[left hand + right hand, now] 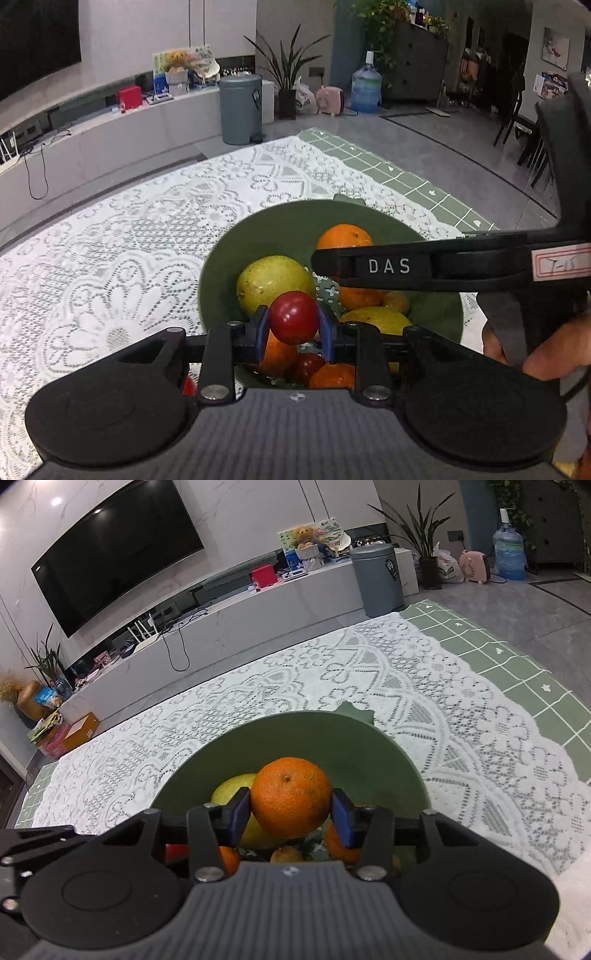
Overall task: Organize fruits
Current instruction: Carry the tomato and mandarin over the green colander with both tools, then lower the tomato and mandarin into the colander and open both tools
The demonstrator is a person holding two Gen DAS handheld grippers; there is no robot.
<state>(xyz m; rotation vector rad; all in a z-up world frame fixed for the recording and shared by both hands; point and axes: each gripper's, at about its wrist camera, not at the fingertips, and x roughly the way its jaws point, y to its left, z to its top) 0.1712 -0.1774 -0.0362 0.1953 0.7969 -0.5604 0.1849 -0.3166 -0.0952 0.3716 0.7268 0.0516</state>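
Note:
A green bowl (284, 225) on the lace tablecloth holds several fruits. My left gripper (294, 325) is shut on a small red fruit (294, 316) and holds it over the bowl's near side, in front of a yellow-green pear (269, 280). An orange (345, 236) lies farther back, partly hidden by the right gripper's black body (424, 266). In the right wrist view my right gripper (291, 810) is shut on an orange (291, 797) above the green bowl (280, 734). The pear (232, 788) and smaller oranges (286, 854) lie below it.
A white lace tablecloth (129, 258) covers a green checked mat (406, 173) on the table. Beyond the table edge stand a grey bin (241, 109), a plant (286, 74) and a water jug (365, 88). A TV (114, 554) hangs on the wall.

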